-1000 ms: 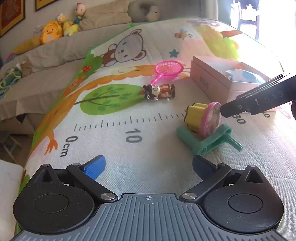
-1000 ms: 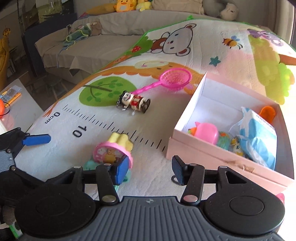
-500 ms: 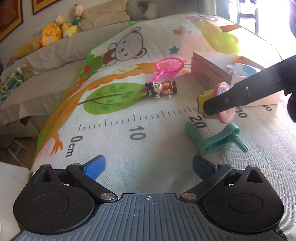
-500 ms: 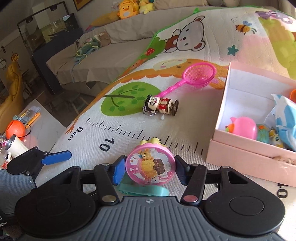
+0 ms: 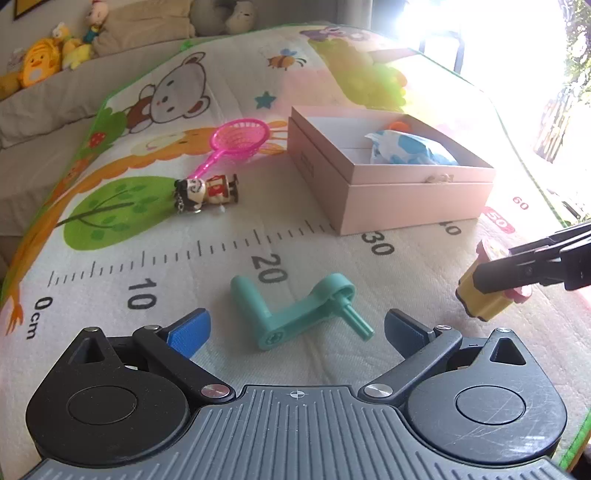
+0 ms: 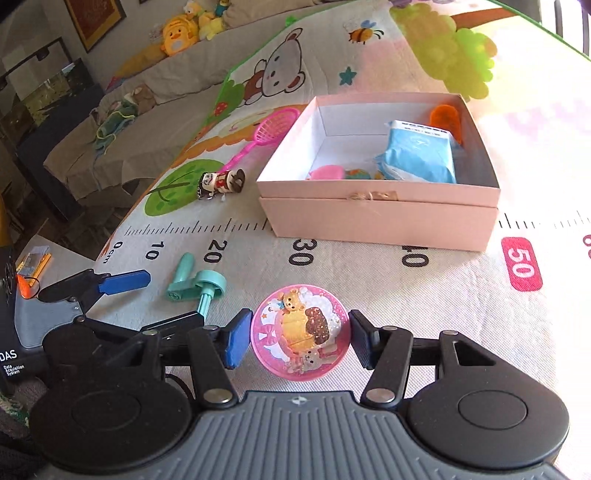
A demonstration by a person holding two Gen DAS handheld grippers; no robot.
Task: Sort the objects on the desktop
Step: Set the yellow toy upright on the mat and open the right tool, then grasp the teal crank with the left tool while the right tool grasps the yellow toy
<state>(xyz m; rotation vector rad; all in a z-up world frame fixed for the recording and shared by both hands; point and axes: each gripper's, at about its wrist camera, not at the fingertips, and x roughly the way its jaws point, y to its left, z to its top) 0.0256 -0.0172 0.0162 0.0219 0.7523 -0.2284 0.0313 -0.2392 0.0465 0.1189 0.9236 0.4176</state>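
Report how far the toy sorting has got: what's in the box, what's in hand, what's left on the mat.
Done: the pink box already holds a blue packet, an orange piece and some small toys. In hand: the right tool grips the pink-lidded toy short of the box. Left: the green crank, doll keychain and pink net. The left tool is open and empty.

Home living room: sofa (image 6: 155, 92) with plush toys (image 6: 181, 29), framed picture (image 6: 94, 20) on wall, kids' cartoon play mat (image 5: 332, 258).
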